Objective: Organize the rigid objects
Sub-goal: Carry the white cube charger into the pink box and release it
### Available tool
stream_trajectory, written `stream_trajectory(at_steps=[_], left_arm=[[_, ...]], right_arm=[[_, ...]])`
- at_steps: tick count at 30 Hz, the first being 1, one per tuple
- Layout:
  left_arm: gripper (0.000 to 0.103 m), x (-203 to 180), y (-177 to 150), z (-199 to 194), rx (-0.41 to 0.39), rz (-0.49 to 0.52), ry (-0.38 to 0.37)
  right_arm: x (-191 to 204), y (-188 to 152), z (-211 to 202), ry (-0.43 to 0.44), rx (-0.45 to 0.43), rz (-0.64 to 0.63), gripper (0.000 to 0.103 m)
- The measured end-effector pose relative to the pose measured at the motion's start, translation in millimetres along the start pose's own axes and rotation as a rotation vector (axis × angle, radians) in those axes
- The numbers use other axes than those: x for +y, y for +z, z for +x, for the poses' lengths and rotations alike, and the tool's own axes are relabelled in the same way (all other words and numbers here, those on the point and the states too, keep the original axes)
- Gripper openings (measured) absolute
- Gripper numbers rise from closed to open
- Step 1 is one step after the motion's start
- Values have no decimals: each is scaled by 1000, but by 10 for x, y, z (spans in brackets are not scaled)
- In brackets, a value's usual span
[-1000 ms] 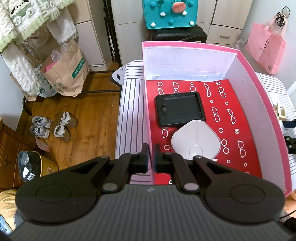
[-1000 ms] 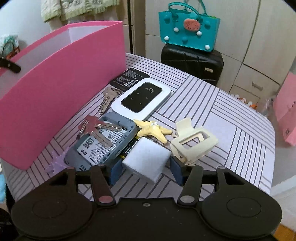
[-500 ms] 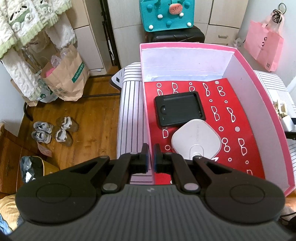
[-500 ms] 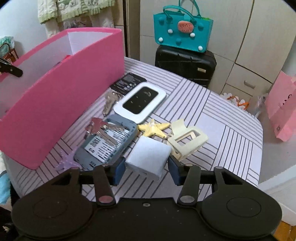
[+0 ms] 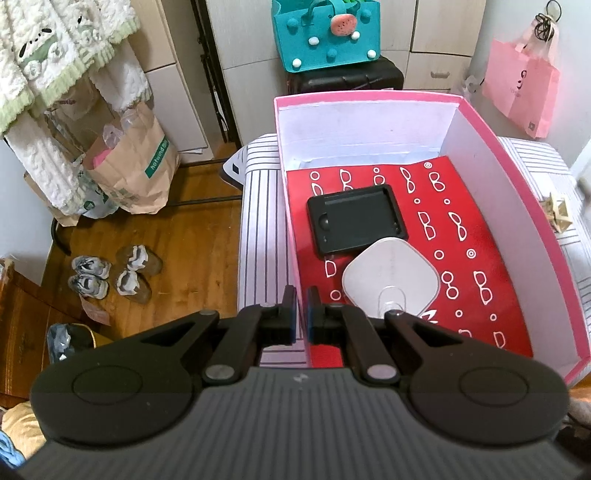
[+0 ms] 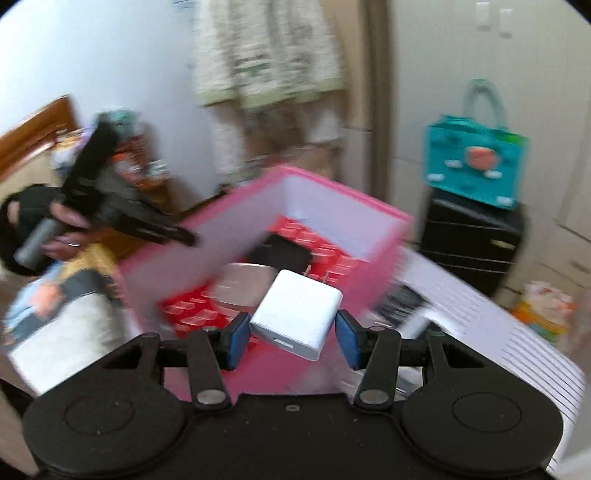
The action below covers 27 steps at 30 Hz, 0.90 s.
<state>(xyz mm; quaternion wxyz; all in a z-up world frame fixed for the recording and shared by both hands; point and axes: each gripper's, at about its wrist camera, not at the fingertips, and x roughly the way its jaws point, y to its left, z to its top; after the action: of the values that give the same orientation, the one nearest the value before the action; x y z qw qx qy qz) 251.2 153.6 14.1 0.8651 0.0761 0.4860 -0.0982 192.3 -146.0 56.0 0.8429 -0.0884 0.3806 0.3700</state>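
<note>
The right tool (image 6: 291, 338), clenched on the white charger (image 6: 297, 315), has lifted it off the worktop toward the pink box (image 5: 517, 177), whose wall the left tool (image 5: 301, 317) pinches, so dropping it in comes next.

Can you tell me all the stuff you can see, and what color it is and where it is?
pink box: 1, pink outside, white walls, red patterned floor, on the striped table
black tray: 1, black, inside the box, far side
white square gadget: 1, white, inside the box, nearer, overlapping the tray's corner
white charger: 1, white, held above the box
striped table: 1, white with dark lines, under the box
teal bag: 1, teal, on a black suitcase
pink bag: 1, pink, hanging at right
paper bag: 1, brown, on the floor
shoes: 4, grey and white, on the floor
left gripper: 1, black, clamped on the box's near left wall
right gripper: 1, black with blue pads, gripping the charger
</note>
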Motion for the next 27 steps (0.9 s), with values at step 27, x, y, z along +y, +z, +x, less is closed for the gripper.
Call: stream_trajectory(at_steps=[27], left_arm=[[5,-7,2,4,-12,18,-4]], right_arm=[[266,328,1836,363,445,170,62]])
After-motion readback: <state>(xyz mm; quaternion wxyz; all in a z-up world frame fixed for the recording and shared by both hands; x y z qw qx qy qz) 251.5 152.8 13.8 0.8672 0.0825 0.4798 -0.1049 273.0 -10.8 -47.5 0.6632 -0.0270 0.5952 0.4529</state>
